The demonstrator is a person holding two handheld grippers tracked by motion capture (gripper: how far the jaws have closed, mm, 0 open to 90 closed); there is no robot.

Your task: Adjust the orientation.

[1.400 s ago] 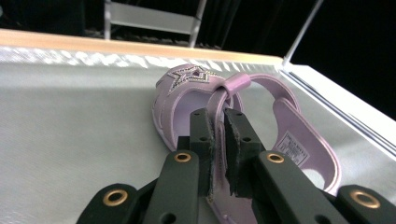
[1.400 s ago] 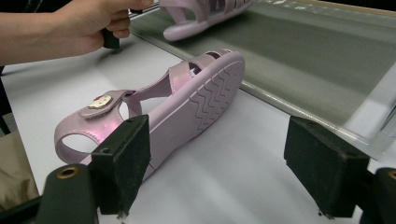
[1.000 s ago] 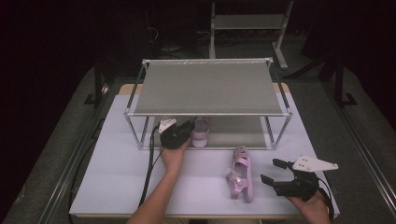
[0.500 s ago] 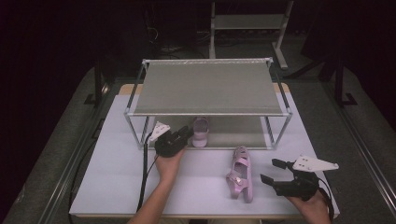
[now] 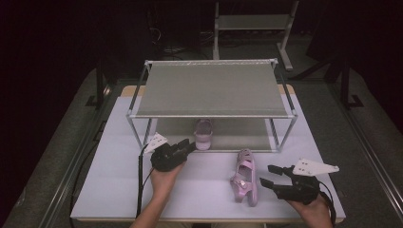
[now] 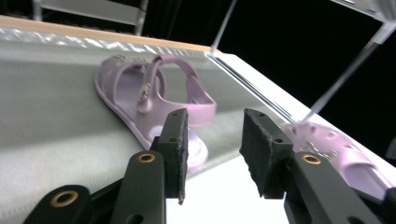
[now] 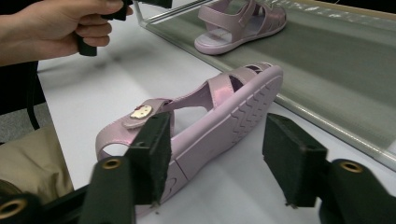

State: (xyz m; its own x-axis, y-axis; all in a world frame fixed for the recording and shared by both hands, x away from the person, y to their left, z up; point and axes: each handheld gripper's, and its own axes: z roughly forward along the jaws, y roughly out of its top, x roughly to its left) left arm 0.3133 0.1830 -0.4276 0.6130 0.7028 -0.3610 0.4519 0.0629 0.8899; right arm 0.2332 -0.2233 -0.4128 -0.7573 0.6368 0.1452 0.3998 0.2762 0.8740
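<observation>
One pink sandal (image 5: 204,133) (image 6: 140,88) lies flat on the lower shelf (image 5: 237,132) of a metal rack (image 5: 209,90). My left gripper (image 5: 188,146) (image 6: 212,135) sits just in front of its heel; its jaws have just been opening, and nothing is between them. The second pink sandal (image 5: 244,176) (image 7: 205,107) lies tipped on its side on the white table (image 5: 119,180). My right gripper (image 5: 266,175) (image 7: 219,140) points at its heel end from the right. Those jaws have just been closing, and the pads stand clear of the sandal.
The rack's upper shelf (image 5: 211,88) overhangs the lower one, and its thin posts (image 5: 138,133) stand at the corners. A black cable (image 5: 140,185) trails from the left gripper over the table's front edge. The floor around the table is dark.
My left gripper has let go of the sandal on the lower shelf and drawn back toward the person, jaws wider. The right gripper's jaws have narrowed beside the table sandal.
</observation>
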